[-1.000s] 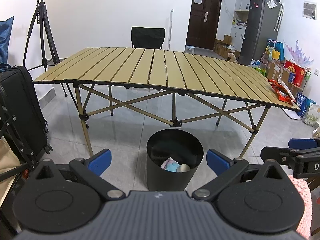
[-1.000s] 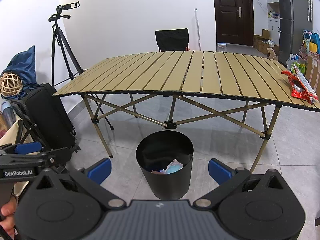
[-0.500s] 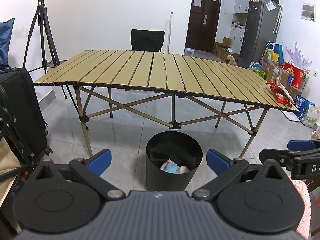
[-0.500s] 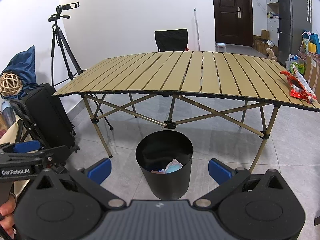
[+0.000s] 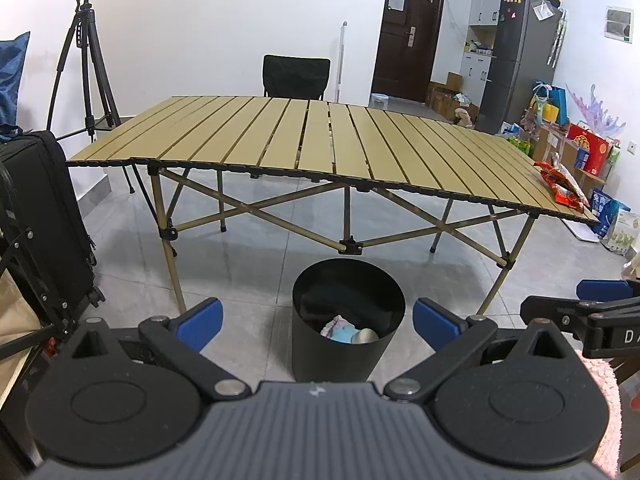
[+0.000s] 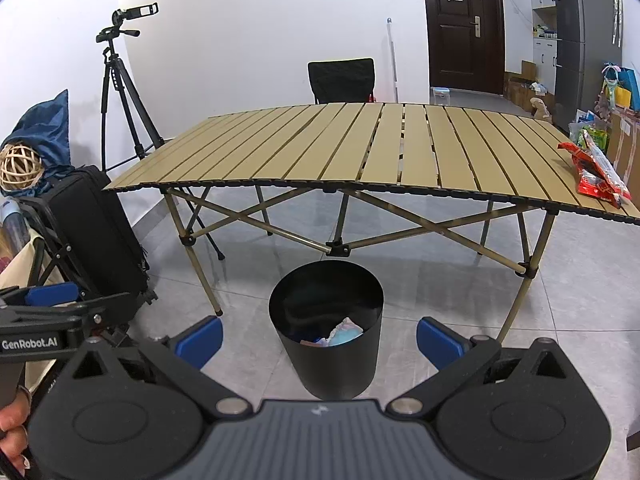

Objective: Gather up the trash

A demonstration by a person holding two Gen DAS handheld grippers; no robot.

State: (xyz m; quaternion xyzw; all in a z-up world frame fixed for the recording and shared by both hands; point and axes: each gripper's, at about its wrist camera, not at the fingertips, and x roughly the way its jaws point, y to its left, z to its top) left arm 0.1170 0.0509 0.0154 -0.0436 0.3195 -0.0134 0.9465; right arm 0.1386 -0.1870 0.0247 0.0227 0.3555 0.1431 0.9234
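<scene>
Left hand-held gripper [image 5: 316, 322]: blue-tipped fingers spread wide, nothing between them, held above the tiled floor and pointed toward the bin.
Right hand-held gripper [image 6: 318, 336]: jaws likewise wide apart and empty, just to the right of the left one; a hand [image 6: 12, 432] at the lower-left edge of its view grips the other tool's handle.
Black cylindrical trash bin [image 6: 326, 326]: upright on the floor, just in front of the bench's near edge, with pale blue and pink crumpled trash [image 5: 346, 330] lying at its bottom.
Tan slatted folding bench [image 5: 320, 144]: bare apart from one item.
Red snack wrapper [image 6: 596, 172]: flat on the bench's right end, near the front corner, well apart from both grippers.
Black suitcase [image 5: 36, 220]: standing left of the bench.
</scene>
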